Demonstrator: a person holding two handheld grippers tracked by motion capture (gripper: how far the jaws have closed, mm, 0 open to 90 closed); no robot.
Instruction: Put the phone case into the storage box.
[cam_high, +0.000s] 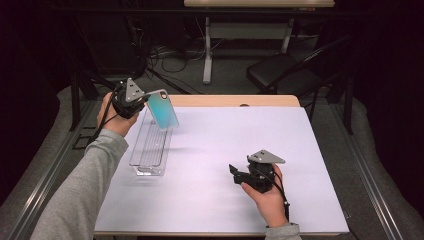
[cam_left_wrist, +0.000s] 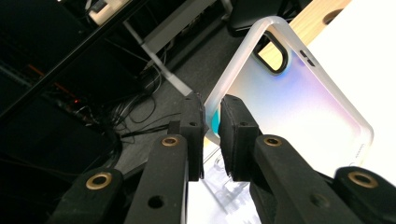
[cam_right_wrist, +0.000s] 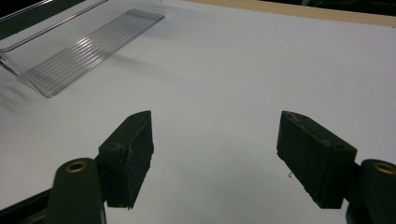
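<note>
A white table (cam_high: 300, 150) with a wooden far edge is standing in a dark room. A clear ribbed tray (cam_high: 150, 145) is lying lengthwise at its left. Above it, the left gripper (cam_left_wrist: 212, 122) is pinching an iridescent phone case (cam_left_wrist: 299, 98), camera cutout pointing away; its edge lettering is unreadable. The right gripper (cam_right_wrist: 215, 154) is hovering, jaws spread.

A white table (cam_high: 225, 165) with a wooden far edge fills the frame's centre. A clear ribbed tray (cam_high: 150, 147) lies on it at centre left.
</note>
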